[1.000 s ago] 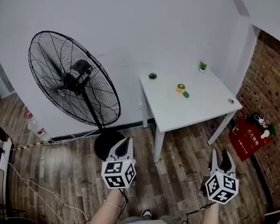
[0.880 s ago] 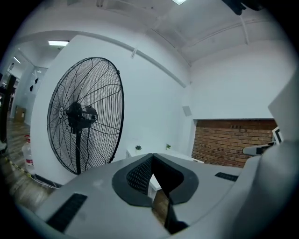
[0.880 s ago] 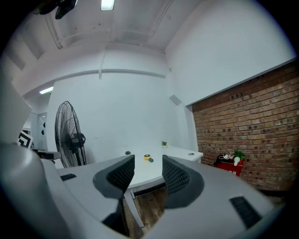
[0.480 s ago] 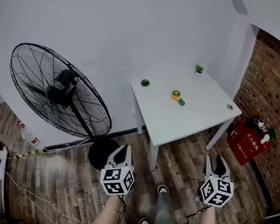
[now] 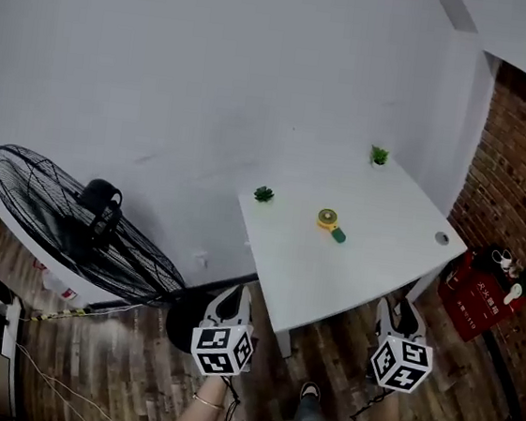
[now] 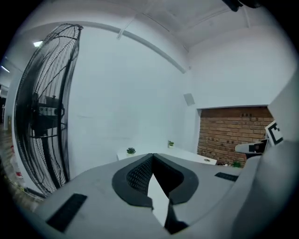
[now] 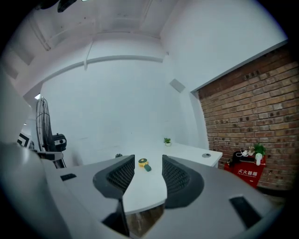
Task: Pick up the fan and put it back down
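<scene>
A small yellow fan (image 5: 328,221) with a green handle lies near the middle of the white table (image 5: 370,264). In the right gripper view the small fan (image 7: 143,164) shows far ahead, between the jaws' line of sight. My right gripper (image 5: 401,310) hangs open and empty before the table's front right edge. At the table's front left corner is my left gripper (image 5: 230,295), whose jaws meet at the tips (image 6: 153,155) with nothing in them. Both are well short of the small fan.
A big black floor fan (image 5: 81,231) stands tilted at the left by the wall, seen close in the left gripper view (image 6: 44,116). Two small potted plants (image 5: 264,194) (image 5: 379,155) sit at the table's far edge. A red box (image 5: 480,296) lies by the brick wall.
The view has swung toward the table, which now lies nearer and more central. The floor fan has slid to the lower left of the picture. Both grippers sit lower in the frame.
</scene>
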{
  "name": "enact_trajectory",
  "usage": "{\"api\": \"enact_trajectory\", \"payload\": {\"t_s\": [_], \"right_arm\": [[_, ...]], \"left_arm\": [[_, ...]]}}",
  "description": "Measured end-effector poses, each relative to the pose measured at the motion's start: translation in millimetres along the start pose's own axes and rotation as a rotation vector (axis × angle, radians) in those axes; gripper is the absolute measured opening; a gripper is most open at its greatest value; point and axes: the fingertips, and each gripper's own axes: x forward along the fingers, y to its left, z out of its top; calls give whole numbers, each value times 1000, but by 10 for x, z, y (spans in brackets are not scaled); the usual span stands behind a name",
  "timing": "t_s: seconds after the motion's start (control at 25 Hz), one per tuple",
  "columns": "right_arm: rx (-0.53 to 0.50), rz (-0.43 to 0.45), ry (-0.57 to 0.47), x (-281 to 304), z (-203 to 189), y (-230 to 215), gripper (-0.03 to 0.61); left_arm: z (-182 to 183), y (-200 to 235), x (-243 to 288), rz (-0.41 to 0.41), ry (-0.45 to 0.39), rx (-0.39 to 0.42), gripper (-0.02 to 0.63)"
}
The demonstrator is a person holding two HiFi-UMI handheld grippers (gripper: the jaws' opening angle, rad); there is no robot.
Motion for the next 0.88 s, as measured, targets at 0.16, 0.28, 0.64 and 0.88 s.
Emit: {"api": "enact_trajectory", "payload": {"t_s": [0.16,0.28,0.64,0.88], "right_arm": [[-26,30,28,569,145,-115,184],[-48,55,40,970,274,-173,186],[-87,109,129,1871,303,-219,192],[-112,123,170,2256,207,-81,193]], "left_arm": [[118,25,473,35,-10,-7,11],[131,100,790,74,-5,-36,11],[69,338,1393,156,46,-78,11],[-41,566,1812,154,80,-110,11]]}}
